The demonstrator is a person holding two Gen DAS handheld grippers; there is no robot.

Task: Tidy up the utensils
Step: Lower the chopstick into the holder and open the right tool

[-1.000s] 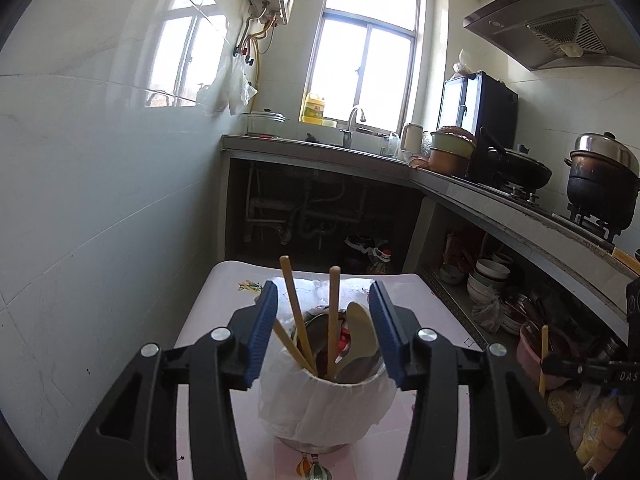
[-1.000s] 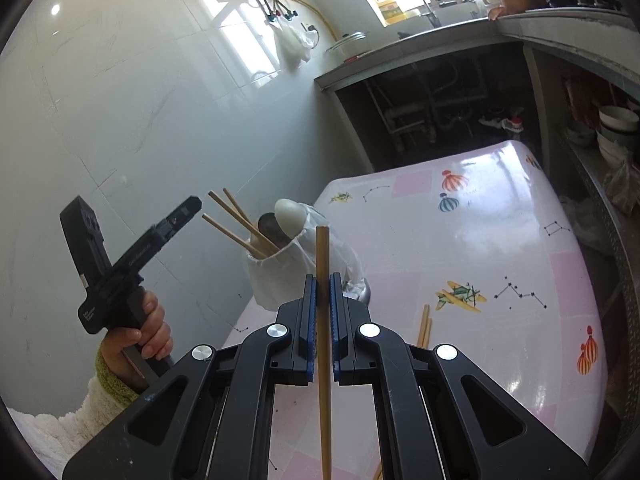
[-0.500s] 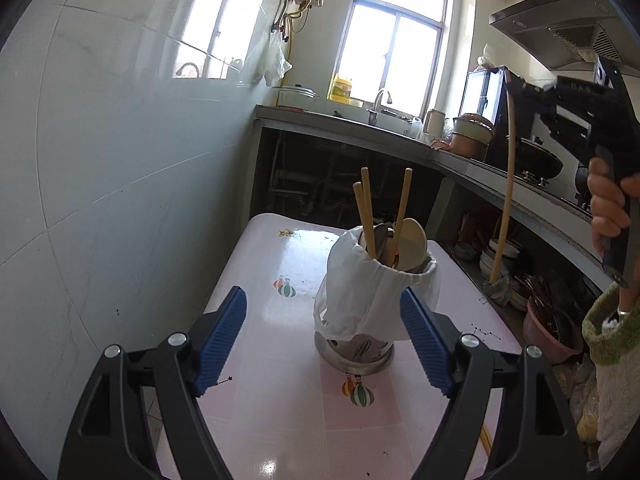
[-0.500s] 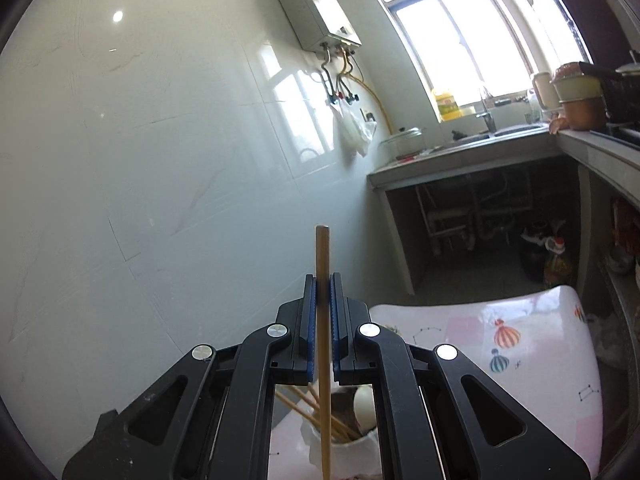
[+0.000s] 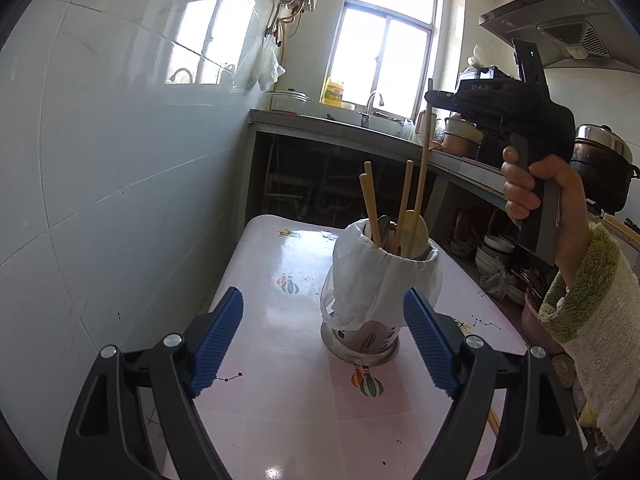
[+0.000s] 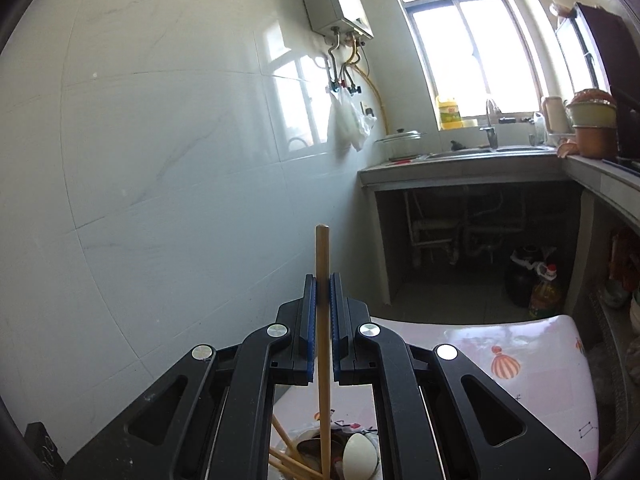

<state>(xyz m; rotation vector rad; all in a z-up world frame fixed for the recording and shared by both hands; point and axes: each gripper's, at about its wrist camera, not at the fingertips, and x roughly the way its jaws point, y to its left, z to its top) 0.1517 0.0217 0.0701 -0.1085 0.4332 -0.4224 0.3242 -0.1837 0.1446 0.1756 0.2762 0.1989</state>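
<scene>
A metal utensil holder [image 5: 362, 340] lined with a white bag [image 5: 380, 280] stands on the table. It holds wooden chopsticks [image 5: 370, 210] and a pale spoon [image 5: 414, 234]. My left gripper [image 5: 324, 340] is open, just in front of the holder, its blue pads either side. My right gripper [image 6: 323, 292] is shut on a wooden chopstick [image 6: 323, 320], held upright with its lower end inside the holder [image 6: 320, 452]. In the left wrist view this chopstick [image 5: 423, 152] hangs from the right gripper [image 5: 432, 98] above the holder.
The table [image 5: 280, 360] has a glossy pink patterned cover and stands against a tiled wall [image 5: 120, 180] on the left. More chopsticks [image 5: 493, 422] lie near its right edge. A counter [image 5: 460, 164] with pots runs along the right and back.
My right gripper has lowered the chopstick so its lower end is now inside the holder. My left gripper has stayed open and drawn back from the holder.
</scene>
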